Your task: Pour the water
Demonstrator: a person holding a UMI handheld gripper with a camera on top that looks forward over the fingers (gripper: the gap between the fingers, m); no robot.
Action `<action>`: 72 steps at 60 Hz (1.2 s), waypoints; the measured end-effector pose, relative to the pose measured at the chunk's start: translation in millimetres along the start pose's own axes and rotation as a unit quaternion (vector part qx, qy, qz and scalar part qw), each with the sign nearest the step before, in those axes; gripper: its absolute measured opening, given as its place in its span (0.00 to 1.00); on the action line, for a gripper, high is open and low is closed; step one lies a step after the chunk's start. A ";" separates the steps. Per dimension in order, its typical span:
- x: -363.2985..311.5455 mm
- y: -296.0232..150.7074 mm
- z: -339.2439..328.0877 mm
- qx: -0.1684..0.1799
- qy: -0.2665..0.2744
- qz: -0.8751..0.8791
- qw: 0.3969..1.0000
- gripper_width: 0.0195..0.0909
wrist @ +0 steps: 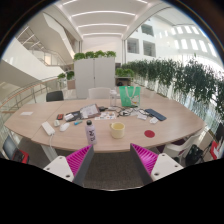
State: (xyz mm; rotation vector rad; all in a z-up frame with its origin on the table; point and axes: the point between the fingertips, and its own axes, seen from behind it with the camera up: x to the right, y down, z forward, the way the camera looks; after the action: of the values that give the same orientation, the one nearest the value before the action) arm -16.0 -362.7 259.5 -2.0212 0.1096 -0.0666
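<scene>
The gripper [112, 160] hangs above the near edge of a long oval wooden table [40, 112], its two fingers spread wide apart with nothing between them. The pink pads [78, 160] face each other across the bare gap.

Just ahead of the fingers, a little toward the left one, stands a small clear bottle [90, 132] with a dark cap; what it holds cannot be made out. Beside it, ahead of the gap, sits a yellow cup [117, 129], upright, its contents not visible. Past the right finger lies a flat red disc [149, 132] on the tabletop.

Farther beyond, near the far edge of the table, stand two green containers [129, 95], upright and close together. Papers [88, 111] and small clutter lie scattered across the middle. Behind the table are white cabinets [95, 72] and a row of leafy plants [170, 75].
</scene>
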 end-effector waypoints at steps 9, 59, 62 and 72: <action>3.8 -5.2 -9.2 0.012 0.031 0.014 0.999 0.89; -145.4 37.5 371.2 0.132 -0.054 0.008 0.990 0.71; -142.7 34.6 384.6 0.130 -0.048 -0.001 0.990 0.48; -147.4 31.1 387.2 0.142 -0.063 -0.018 0.988 0.45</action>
State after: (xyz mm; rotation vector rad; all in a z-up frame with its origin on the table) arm -126.9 -14.1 62.4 -1.7375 -0.0173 0.0217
